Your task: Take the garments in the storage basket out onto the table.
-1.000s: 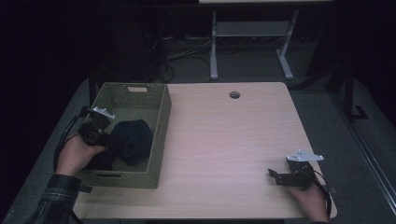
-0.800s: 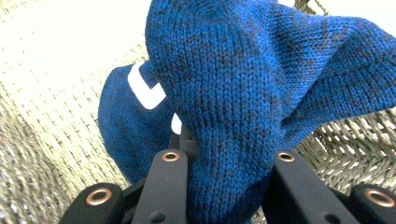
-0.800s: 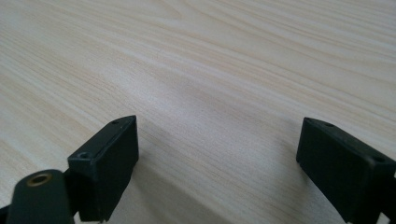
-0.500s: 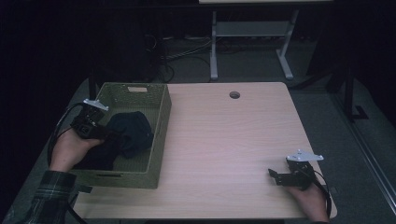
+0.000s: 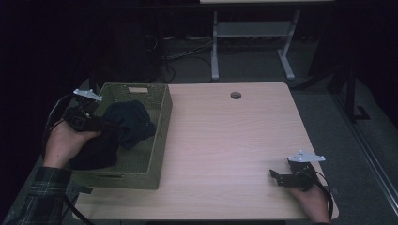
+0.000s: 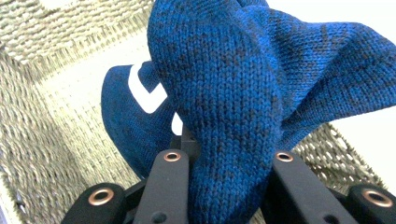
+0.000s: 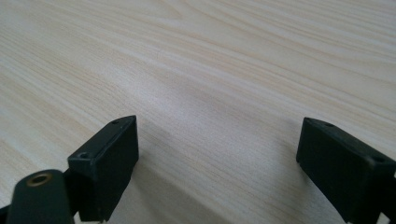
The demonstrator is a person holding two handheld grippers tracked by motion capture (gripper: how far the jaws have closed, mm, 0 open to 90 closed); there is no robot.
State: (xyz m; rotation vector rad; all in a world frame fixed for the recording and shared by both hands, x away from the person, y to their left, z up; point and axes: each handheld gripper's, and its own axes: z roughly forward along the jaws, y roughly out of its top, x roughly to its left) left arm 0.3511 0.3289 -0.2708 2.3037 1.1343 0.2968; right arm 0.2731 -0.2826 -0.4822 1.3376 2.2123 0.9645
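Note:
A dark blue knitted cloth [image 5: 133, 119] hangs over the green woven basket [image 5: 162, 122] at the table's left. My left gripper [image 5: 117, 126] is shut on it. In the left gripper view a thick fold of the blue knit [image 6: 224, 70] is pinched between the two black jaws of my left gripper [image 6: 224, 158]. Below it, more blue fabric with a white patch [image 6: 135, 116] lies on the basket floor [image 6: 42, 121]. My right gripper [image 5: 277, 177] rests on the table near the front right corner. In the right gripper view my right gripper [image 7: 217, 140] is open over bare wood.
The light wooden table [image 5: 225, 136] has a round cable hole [image 5: 235, 95] near its far edge. More dark cloth [image 5: 96, 152] lies low in the basket's near part. A white metal stand [image 5: 253, 42] and cables are on the floor behind.
My left hand has risen and drawn the blue cloth up from the basket. The right hand has stayed in place.

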